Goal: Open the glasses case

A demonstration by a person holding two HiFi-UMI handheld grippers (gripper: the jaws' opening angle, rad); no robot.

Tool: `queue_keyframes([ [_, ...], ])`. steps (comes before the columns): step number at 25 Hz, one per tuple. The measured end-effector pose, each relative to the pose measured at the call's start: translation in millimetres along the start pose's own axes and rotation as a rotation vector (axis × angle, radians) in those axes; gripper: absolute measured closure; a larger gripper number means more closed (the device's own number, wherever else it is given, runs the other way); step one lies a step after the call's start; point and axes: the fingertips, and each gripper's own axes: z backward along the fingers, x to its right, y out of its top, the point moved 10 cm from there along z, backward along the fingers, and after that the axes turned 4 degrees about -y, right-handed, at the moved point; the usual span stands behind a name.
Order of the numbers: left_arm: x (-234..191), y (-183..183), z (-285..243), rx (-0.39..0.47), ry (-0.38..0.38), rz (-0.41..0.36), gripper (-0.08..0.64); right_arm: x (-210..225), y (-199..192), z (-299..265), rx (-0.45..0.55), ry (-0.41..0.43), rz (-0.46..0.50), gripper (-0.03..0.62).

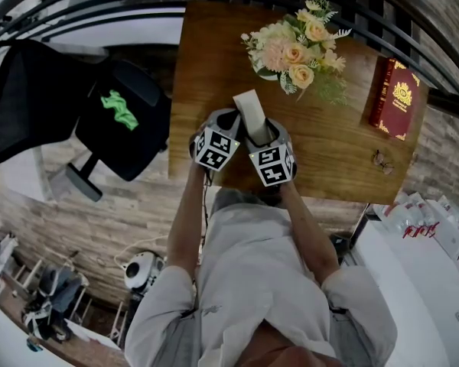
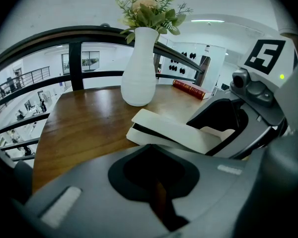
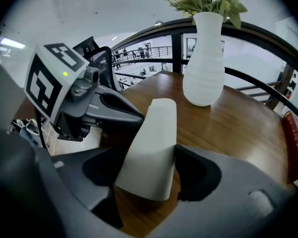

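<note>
A white glasses case (image 1: 249, 113) lies on the wooden table (image 1: 206, 60), between my two grippers. In the left gripper view a dark slit runs between the lid and base of the case (image 2: 169, 130). My right gripper (image 3: 149, 170) stands wide, one jaw on each long side of the case (image 3: 151, 148), and both jaws touch it. The case's near end is raised a little above the wood. My left gripper (image 2: 151, 148) is shut with nothing in it, its tip close to the case's left side. The left gripper (image 3: 121, 109) also shows in the right gripper view.
A white vase of flowers (image 1: 298, 48) stands just beyond the case. A red book (image 1: 398, 98) lies at the far right and a pair of glasses (image 1: 381, 161) near the right front edge. A black railing borders the table, and a black chair (image 1: 122, 117) stands to its left.
</note>
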Motion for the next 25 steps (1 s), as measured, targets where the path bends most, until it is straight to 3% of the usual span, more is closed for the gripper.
queue_keyframes([
  [18,-0.5,-1.3,-0.6,0.002,0.005,0.006,0.540,8.9,0.5,21.6,0.076,0.002,-0.044,0.347],
  [25,-0.1,-1.3,-1.2,0.005,0.006,0.016,0.540,13.7,0.2,30.1,0.107,-0.002,-0.048,0.425],
])
